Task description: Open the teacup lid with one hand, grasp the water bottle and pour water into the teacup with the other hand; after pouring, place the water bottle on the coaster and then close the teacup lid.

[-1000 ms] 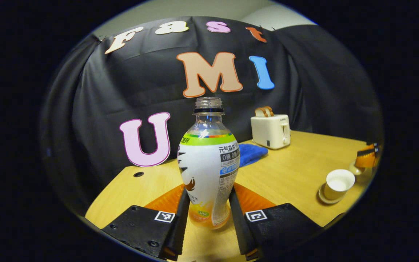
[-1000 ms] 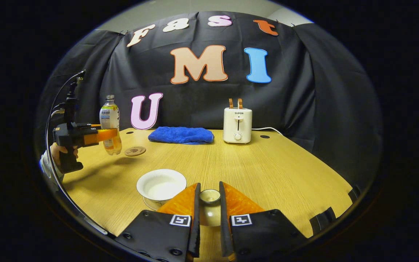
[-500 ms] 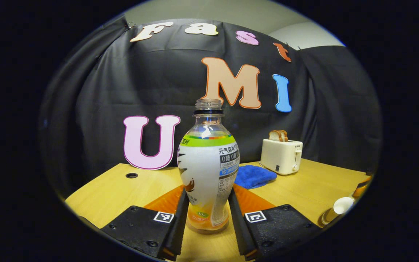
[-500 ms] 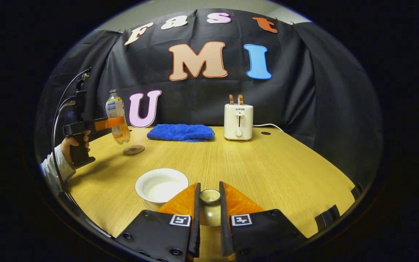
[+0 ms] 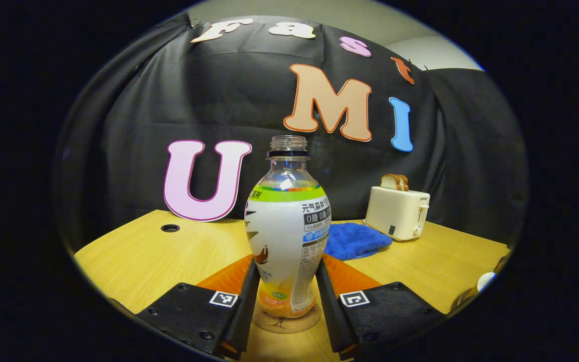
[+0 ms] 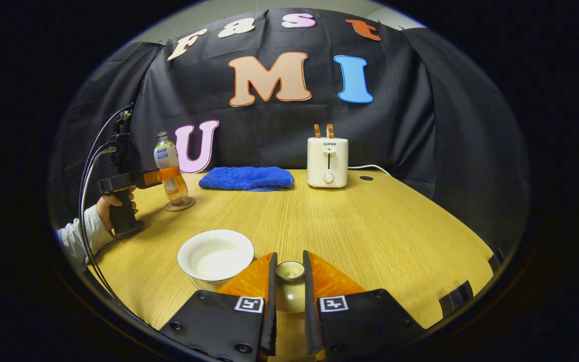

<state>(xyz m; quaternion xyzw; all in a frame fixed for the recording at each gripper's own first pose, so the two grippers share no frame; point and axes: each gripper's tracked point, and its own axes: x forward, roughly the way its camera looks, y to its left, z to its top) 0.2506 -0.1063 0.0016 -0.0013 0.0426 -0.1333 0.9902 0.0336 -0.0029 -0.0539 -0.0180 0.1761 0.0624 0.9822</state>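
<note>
Curvy clear plastic bottle (image 5: 287, 236) on round coaster (image 5: 286, 322), glossy white teacup (image 6: 215, 254)

— What do we have under everything?

— A light wooden table (image 6: 350, 221) with round holes near its back edge.

— And what do we see lying straight on it?

— At the back, a folded blue cloth (image 6: 247, 178) and just beside it a cream toaster (image 6: 327, 162) with bread in its slots. On the left, a round coaster (image 6: 179, 204) with the water bottle (image 6: 170, 168) standing upright on it. Near the front edge we find the open teacup (image 6: 215, 254) on its saucer.

— Do the cloth and toaster touch?

— We see them apart, with bare wood between.
</note>
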